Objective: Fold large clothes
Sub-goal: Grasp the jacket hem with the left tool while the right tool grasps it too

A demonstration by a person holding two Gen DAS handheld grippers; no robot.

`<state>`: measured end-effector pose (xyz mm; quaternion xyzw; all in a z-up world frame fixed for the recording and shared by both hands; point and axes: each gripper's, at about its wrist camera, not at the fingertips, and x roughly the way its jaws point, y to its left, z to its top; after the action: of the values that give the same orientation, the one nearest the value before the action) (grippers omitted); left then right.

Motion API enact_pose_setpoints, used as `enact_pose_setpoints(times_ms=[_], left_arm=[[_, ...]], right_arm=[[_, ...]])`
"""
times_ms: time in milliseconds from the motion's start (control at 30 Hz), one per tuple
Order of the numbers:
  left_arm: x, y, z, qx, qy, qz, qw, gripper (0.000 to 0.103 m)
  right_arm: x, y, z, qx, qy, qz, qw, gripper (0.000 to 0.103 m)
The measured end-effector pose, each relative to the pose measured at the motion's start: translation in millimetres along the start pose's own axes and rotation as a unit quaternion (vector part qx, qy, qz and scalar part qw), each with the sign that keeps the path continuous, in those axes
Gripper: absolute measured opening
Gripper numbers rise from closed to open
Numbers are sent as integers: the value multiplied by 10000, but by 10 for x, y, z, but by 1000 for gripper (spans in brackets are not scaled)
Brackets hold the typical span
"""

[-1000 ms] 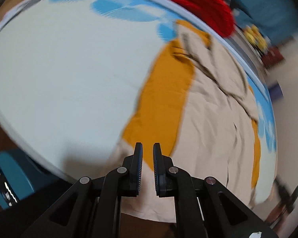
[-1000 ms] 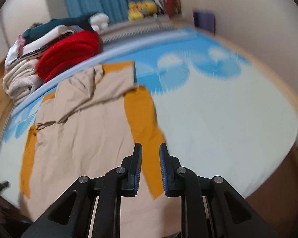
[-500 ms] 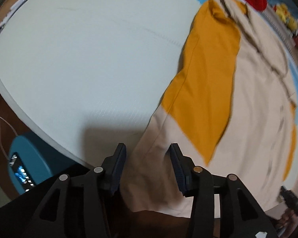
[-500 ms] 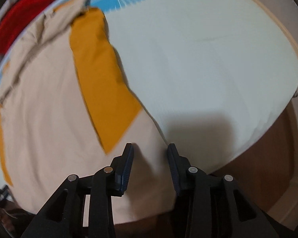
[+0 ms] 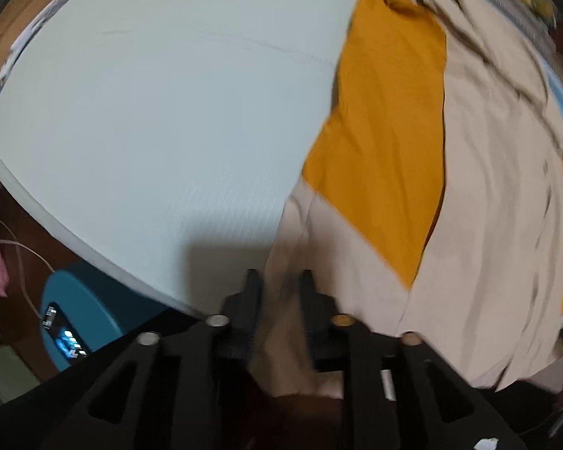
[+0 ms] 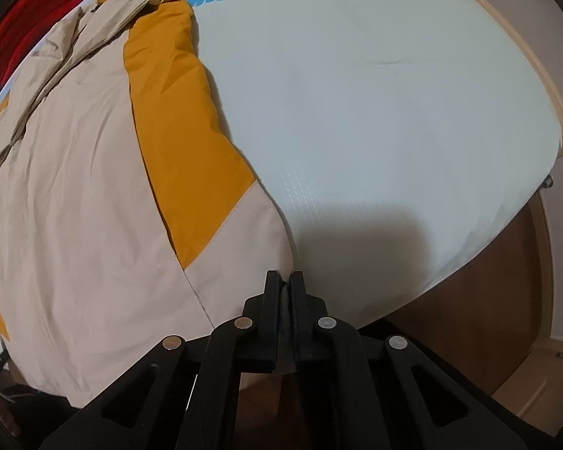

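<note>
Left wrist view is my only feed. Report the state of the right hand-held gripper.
Observer: The right hand-held gripper is shut on the garment, with beige cloth pinched between its jaws.
Operator: Give me the exact spot.
Observer: It has the near corner of the hem, below the orange panel, right at the near edge of the mattress.
</note>
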<state>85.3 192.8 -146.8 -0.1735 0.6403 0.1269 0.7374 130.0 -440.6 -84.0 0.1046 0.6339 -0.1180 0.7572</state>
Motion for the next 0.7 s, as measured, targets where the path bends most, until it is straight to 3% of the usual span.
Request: enact_pose_setpoints(times_ms=[33, 100, 133, 167, 333, 400, 467, 533, 600, 700], left_arm=[[-24, 26, 27, -95, -65, -69, 9999, 37], [-12, -9, 119, -237, -181, -161, 9994, 41], [-2, -11, 133, -252, -184, -191, 9993, 41], [24, -25, 143, -246, -155, -225, 9993, 41], [188, -177, 123, 140, 11, 9, 9999, 40], [198, -244, 106, 336, -25, 130, 9993, 38], [204, -284, 93, 434, -35, 152, 9989, 33], [206, -317, 82, 518, -47, 174, 9985, 19], [206, -360, 72, 604, -58, 187, 9980, 13], [207, -398, 63, 659, -65, 184, 9976, 13]], right_arm=[[-30, 5, 7, 45, -79, 32, 10000, 14], [-81, 10, 25, 95, -226, 171, 9996, 35], [-90, 25, 35, 87, -263, 195, 9994, 53], [-91, 48, 40, 46, -288, 196, 9994, 60], [210, 53, 37, -253, 310, -6, 9992, 60], [176, 84, 60, -363, 251, -61, 9990, 57], [144, 132, 44, -496, 220, 2, 9985, 30], [104, 173, 28, -606, 164, 128, 9979, 11], [55, 211, 20, -713, 79, 185, 9973, 7], [-9, 221, 20, -736, -2, 264, 9969, 6]])
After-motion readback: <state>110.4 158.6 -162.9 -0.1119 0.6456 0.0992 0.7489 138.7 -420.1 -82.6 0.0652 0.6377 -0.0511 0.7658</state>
